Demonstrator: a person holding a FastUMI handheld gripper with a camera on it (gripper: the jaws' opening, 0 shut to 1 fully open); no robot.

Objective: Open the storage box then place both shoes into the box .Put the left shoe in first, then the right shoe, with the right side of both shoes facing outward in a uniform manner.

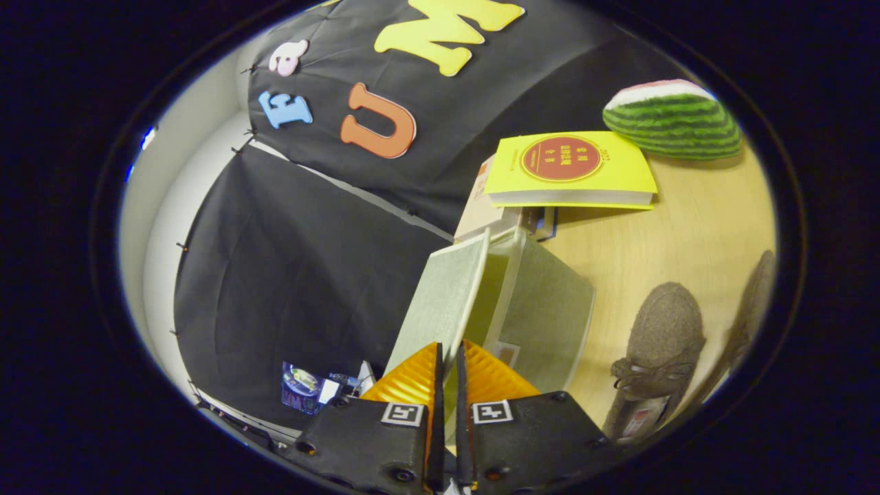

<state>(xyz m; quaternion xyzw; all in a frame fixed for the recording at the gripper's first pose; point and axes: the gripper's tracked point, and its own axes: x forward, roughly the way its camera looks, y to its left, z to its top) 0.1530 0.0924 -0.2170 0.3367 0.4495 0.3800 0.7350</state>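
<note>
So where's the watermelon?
The watermelon sits on the table, far beyond the gripper, just past the yellow book.

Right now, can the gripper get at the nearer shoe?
Probably not yet. The gripper is shut on the box lid, which it holds raised. The nearer shoe lies off to the side on the table, with bare tabletop around it, so releasing the lid comes first.

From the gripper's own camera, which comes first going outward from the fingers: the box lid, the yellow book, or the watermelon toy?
1. Box lid: pinched between the fingers of the gripper, raised from the open box.
2. Yellow book: beyond the box, atop a stack on the table.
3. Watermelon toy: farthest, past the book, by the black cloth wall.
</note>
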